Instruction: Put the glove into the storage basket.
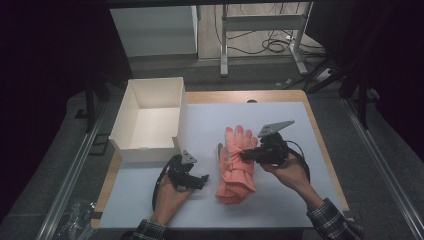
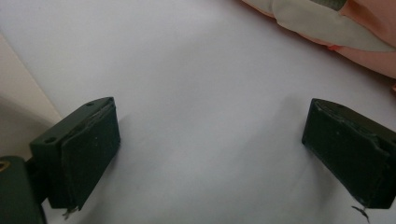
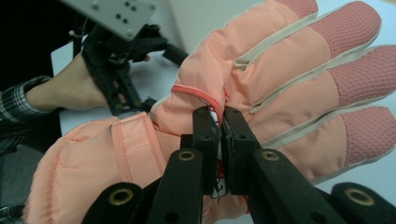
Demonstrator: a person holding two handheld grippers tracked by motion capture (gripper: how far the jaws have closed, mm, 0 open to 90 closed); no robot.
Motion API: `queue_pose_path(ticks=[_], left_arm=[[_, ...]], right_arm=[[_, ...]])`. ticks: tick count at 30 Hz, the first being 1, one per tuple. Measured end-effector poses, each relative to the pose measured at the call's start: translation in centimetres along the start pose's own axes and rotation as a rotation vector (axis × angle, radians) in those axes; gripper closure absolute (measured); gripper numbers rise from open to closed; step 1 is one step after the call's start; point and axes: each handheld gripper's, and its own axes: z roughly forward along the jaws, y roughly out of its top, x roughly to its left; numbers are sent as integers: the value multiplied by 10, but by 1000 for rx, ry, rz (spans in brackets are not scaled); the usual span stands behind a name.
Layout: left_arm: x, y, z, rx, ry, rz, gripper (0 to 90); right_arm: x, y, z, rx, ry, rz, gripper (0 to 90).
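Here the right gripper (image 3: 219, 126) pinches the pink glove (image 3: 280, 79) (mid-palm).

Salmon-pink padded glove (image 1: 236, 162), cream-trimmed, fingers spread and pointing away, cuff bunched toward the person, lying on the white bench (image 1: 280, 200).

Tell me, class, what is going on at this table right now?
A person works two handheld grippers over a white mat. The right gripper is shut on the fabric of a pink glove, pinching it near the palm. The left gripper rests open beside it, holding nothing. A white box stands open at the left.
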Motion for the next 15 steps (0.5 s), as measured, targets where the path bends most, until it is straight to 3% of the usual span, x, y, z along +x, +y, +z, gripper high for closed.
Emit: queue_pose_path(ticks=[3,7,10,15], left_arm=[[0,0,0,0,0,0,41],[0,0,0,-2,1,1,41],[0,0,0,-2,1,1,41],[0,0,1,-7,2,-2,41]], right_arm=[[7,0,15,22,23,-8,847],[6,-5,31,50,12,-13,836],[5,-9,38,67,-28,-32,817],[3,-19,45,76,-56,-17,799]])
